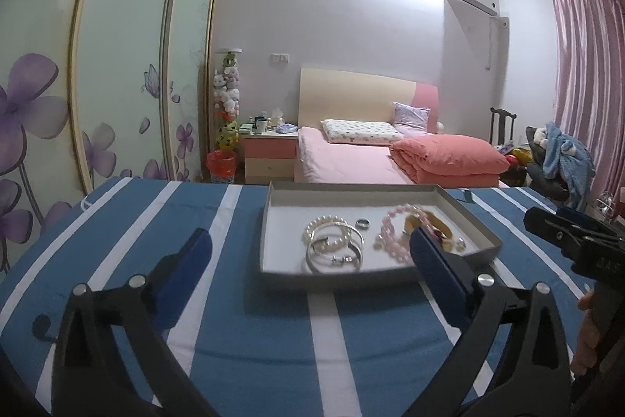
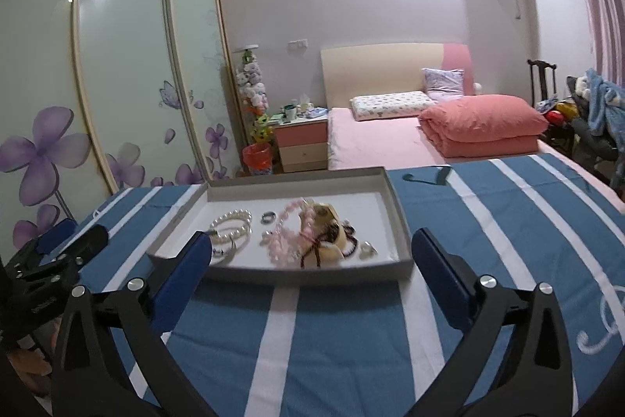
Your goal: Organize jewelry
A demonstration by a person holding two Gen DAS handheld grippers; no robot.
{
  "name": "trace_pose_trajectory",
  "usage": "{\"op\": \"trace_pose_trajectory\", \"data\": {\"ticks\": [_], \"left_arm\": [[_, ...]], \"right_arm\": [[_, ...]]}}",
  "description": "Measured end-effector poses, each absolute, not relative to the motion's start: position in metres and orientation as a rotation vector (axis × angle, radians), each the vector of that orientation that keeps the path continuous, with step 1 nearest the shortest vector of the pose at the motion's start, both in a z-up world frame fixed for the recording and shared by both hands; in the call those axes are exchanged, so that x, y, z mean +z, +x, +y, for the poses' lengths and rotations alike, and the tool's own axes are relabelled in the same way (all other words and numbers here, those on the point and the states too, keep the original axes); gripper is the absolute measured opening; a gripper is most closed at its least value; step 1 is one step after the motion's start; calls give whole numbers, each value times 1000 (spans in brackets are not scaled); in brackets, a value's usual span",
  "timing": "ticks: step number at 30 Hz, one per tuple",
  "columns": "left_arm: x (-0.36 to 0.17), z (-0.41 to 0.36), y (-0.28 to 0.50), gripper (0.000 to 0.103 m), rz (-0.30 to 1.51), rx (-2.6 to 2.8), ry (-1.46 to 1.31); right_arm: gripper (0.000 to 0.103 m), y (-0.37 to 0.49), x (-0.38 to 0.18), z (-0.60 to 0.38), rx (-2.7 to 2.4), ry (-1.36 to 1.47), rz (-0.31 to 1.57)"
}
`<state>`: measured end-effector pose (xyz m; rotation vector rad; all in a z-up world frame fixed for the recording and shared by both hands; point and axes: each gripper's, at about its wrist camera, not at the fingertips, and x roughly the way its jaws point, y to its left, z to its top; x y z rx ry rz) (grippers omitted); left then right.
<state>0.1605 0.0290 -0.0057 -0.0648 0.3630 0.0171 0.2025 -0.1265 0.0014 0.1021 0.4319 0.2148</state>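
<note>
A shallow grey tray (image 1: pixel 273 266) (image 2: pixel 404 221) lies on a blue and white striped cloth. Inside it are a pearl bracelet (image 1: pixel 326 223) (image 2: pixel 230 217), silver bangles (image 1: pixel 336 253), a small ring (image 1: pixel 363 223) (image 2: pixel 268 217), pink bead strands (image 1: pixel 390 241) (image 2: pixel 289 237) and a yellowish bangle with dark cord (image 2: pixel 330 245). My left gripper (image 1: pixel 310 251) hovers open in front of the tray, nothing between its blue pads. My right gripper (image 2: pixel 312 253) is also open and empty before the tray. Each gripper shows at the edge of the other's view.
The striped cloth (image 1: pixel 254 358) (image 2: pixel 488 221) covers the surface around the tray. Beyond it stand a pink bed (image 1: pixel 351 159), a bedside cabinet (image 1: pixel 269 155), a red bin (image 1: pixel 221 165), wardrobe doors with purple flowers (image 1: pixel 117 85) and a chair heaped with clothes (image 1: pixel 558 159).
</note>
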Motion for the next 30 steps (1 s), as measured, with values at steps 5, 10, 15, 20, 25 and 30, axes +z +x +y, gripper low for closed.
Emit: {"op": "trace_pose_trajectory", "data": {"ticks": [5, 10, 15, 20, 25, 30], "left_arm": [[-5, 28, 131, 99, 330, 49, -50], [-6, 33, 112, 99, 316, 51, -91], [-7, 32, 103, 99, 329, 34, -114], [-9, 27, 100, 99, 324, 31, -89], [-10, 26, 100, 99, 323, 36, -86], [-10, 29, 102, 99, 327, 40, -93]], "right_arm": [[101, 175, 2, -122, 225, 72, 426], [101, 152, 0, -117, 215, 60, 395], [101, 147, -2, -114, 222, 49, 390], [101, 147, -4, -112, 228, 51, 392], [101, 147, -6, -111, 223, 54, 394], [101, 146, -6, -111, 224, 53, 392]]}}
